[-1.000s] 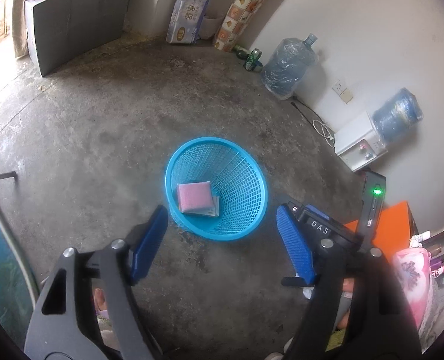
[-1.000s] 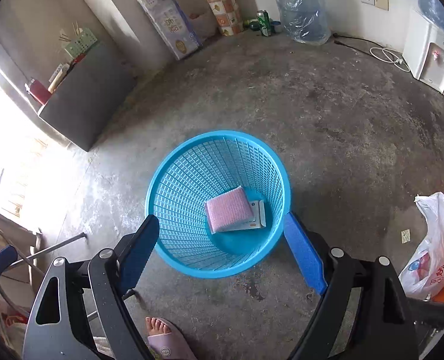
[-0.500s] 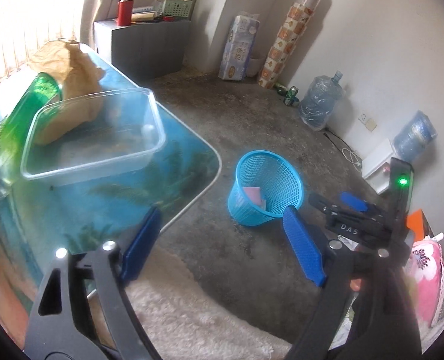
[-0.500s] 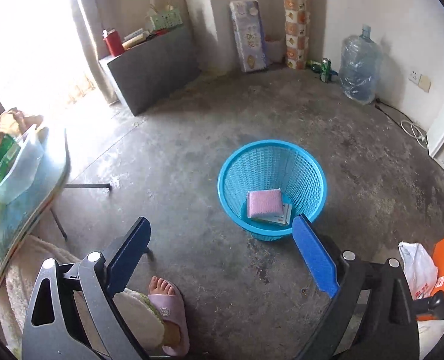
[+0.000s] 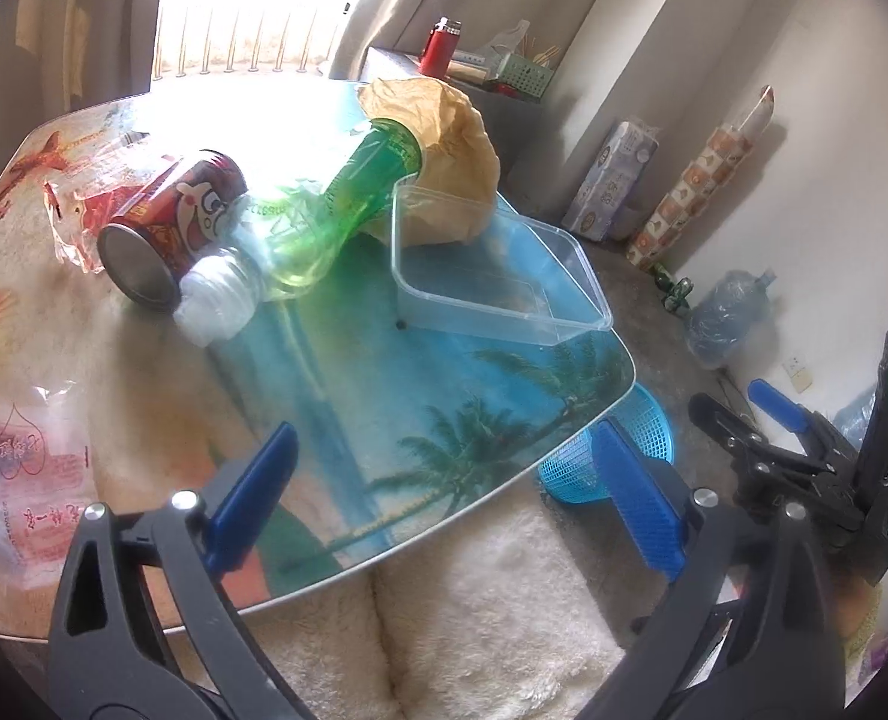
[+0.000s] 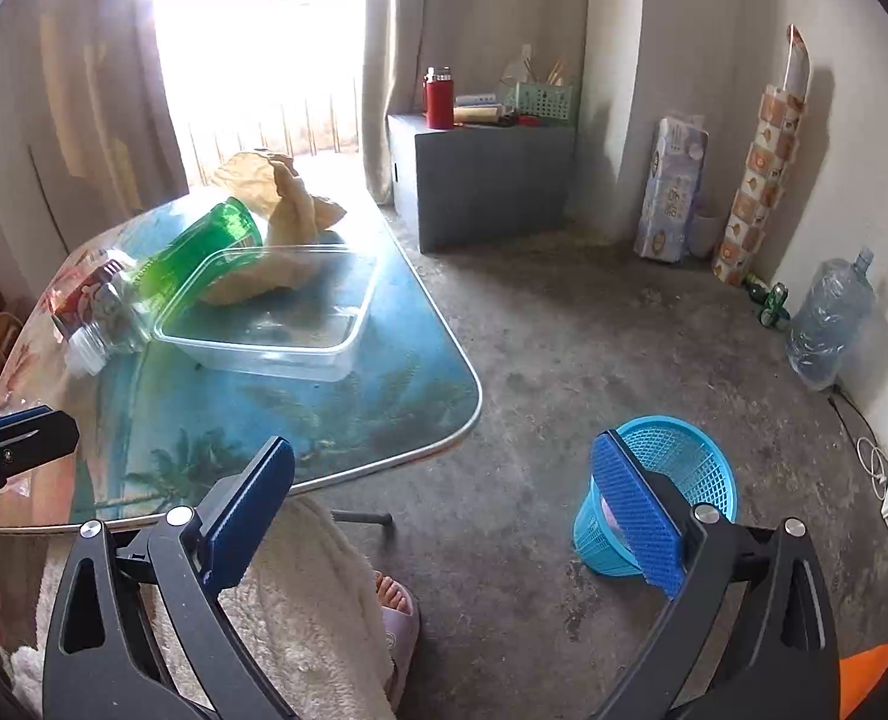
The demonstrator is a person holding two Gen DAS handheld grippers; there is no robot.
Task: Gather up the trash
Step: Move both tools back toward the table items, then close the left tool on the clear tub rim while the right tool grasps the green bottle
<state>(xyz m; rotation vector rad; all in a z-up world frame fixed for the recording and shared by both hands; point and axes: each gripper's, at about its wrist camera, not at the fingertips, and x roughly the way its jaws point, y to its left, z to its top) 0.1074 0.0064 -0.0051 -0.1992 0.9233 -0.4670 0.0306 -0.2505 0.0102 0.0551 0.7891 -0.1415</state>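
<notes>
On the glass table (image 5: 384, 408) lie a red can (image 5: 171, 225), a green plastic bottle (image 5: 318, 222), crumpled brown paper (image 5: 444, 144), a clear plastic container (image 5: 498, 276) and a printed plastic bag (image 5: 18, 468) at the left. My left gripper (image 5: 444, 498) is open and empty above the table's near edge. My right gripper (image 6: 444, 510) is open and empty over the floor, between the table (image 6: 324, 420) and the blue basket (image 6: 684, 480). The basket also shows in the left wrist view (image 5: 624, 450). The right gripper shows at the right of the left wrist view (image 5: 744, 414).
A grey cabinet (image 6: 480, 174) with a red flask (image 6: 438, 96) stands by the far wall. A water jug (image 6: 828, 324), cans (image 6: 771, 300) and a tissue pack (image 6: 675, 186) sit along the right wall. My legs under a white blanket (image 6: 300, 600) are below the table edge.
Both grippers have swung up and away from the blue basket toward the table. The table trash now fills the left wrist view. Both stay open and empty.
</notes>
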